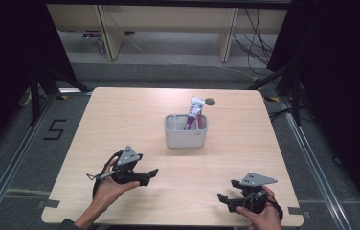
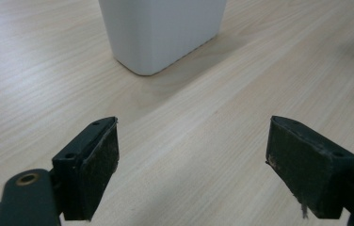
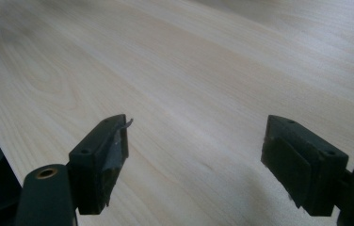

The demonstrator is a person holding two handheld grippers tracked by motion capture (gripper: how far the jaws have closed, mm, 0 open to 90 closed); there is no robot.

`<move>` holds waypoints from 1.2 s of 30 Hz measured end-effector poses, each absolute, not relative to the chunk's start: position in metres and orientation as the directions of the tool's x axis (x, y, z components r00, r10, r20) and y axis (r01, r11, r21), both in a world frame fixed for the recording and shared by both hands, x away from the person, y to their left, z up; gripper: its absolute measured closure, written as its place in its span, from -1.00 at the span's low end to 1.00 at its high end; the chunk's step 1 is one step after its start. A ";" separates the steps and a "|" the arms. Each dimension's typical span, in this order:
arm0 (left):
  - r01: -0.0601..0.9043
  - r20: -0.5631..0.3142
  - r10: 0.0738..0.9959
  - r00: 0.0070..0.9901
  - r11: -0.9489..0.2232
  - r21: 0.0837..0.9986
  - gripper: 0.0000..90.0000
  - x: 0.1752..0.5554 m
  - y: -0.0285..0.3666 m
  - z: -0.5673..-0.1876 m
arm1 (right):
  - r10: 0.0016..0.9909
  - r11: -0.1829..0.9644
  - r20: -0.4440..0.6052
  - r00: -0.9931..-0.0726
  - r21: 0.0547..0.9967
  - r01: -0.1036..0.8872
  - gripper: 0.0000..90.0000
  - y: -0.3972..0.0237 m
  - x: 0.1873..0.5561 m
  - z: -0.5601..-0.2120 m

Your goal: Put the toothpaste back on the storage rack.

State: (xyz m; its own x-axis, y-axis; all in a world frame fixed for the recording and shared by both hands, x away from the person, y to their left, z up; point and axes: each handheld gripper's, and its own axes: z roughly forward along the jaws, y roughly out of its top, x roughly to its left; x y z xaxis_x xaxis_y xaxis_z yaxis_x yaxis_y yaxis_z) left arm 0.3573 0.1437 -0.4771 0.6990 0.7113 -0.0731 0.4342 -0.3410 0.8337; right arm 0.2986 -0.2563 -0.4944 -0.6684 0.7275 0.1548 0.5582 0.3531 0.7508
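- Near the middle of the table (image 1: 120, 120) stands a white holder (image 1: 185, 132), upright, with a toothpaste tube (image 1: 195, 112) leaning in its right side, cap end up.
- Left tool (image 1: 151, 173) sits on the person's side of the holder, to its left, jaws wide, nothing between them; in the left gripper view the holder (image 2: 161, 33) is straight ahead, near, not touching.
- Right tool (image 1: 226, 190) is on the person's side of the holder, to its right, well apart from it, jaws wide and empty; it points left across bare wood.
- Risk: holder looks light; a low push from the left tool could slide or tip it, spilling the tube.
- Risk: the tube leans on the rim, so a sideways grab could lever the holder over.
- Room: bare wood all round the holder; a small dark disc (image 1: 210, 101) lies just behind it.
- Right tool is close to the near table edge; little margin there.
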 end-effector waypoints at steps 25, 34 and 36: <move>0.429 -0.027 0.686 0.728 -0.424 0.797 -0.62 0.327 0.153 -0.498 | 0.724 0.365 0.145 -0.675 0.749 0.553 -0.47 -0.256 0.298 -0.495; 0.416 -0.006 0.671 0.741 -0.453 0.789 -0.62 0.312 0.152 -0.499 | 0.720 0.361 0.160 -0.676 0.745 0.561 -0.47 -0.256 0.299 -0.495; 0.416 -0.018 0.668 0.744 -0.442 0.795 -0.62 0.308 0.152 -0.500 | 0.727 0.343 0.175 -0.665 0.746 0.571 -0.47 -0.255 0.297 -0.495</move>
